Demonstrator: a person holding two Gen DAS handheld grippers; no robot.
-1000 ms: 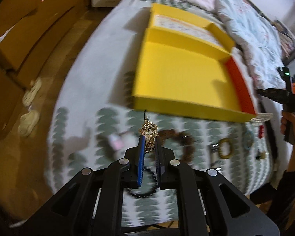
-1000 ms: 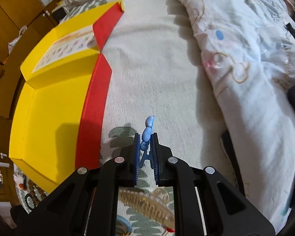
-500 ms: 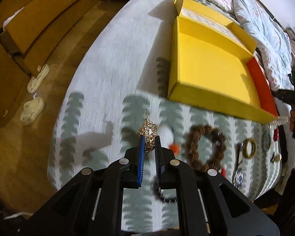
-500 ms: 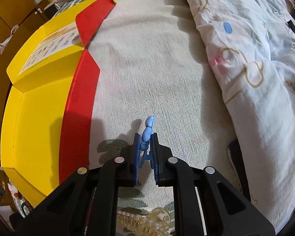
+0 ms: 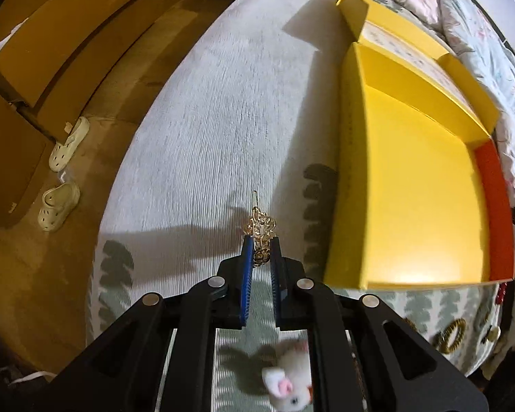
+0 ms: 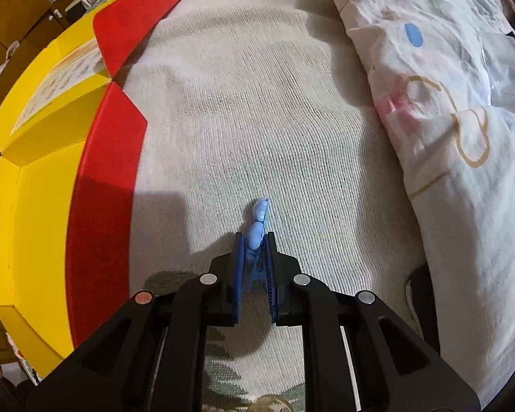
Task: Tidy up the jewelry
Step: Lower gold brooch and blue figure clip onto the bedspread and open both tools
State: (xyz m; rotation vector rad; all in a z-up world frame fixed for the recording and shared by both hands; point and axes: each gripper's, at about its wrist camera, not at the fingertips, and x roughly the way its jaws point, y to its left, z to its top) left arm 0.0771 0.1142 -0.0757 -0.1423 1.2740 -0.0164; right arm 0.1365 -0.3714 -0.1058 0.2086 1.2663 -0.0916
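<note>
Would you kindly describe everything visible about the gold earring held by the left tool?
The gold earring is an ornate filigree piece that looks like metal, with a thin wire hook standing up at its top. The left tool is shut on its lower part, between blue pads; the upper filigree and hook stick out beyond the tips. It hangs above the bedspread, left of the yellow box.

The open box [image 5: 412,189] is set on the bedspread [image 5: 240,120]; a quilt [image 6: 446,120] lies to its right, slippers [image 5: 60,185] on the floor to the left.

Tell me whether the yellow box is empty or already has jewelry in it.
Empty, as far as shown: the yellow box lies open with a bare floor. The gold earring sits pinched in the left gripper, outside it.
</note>
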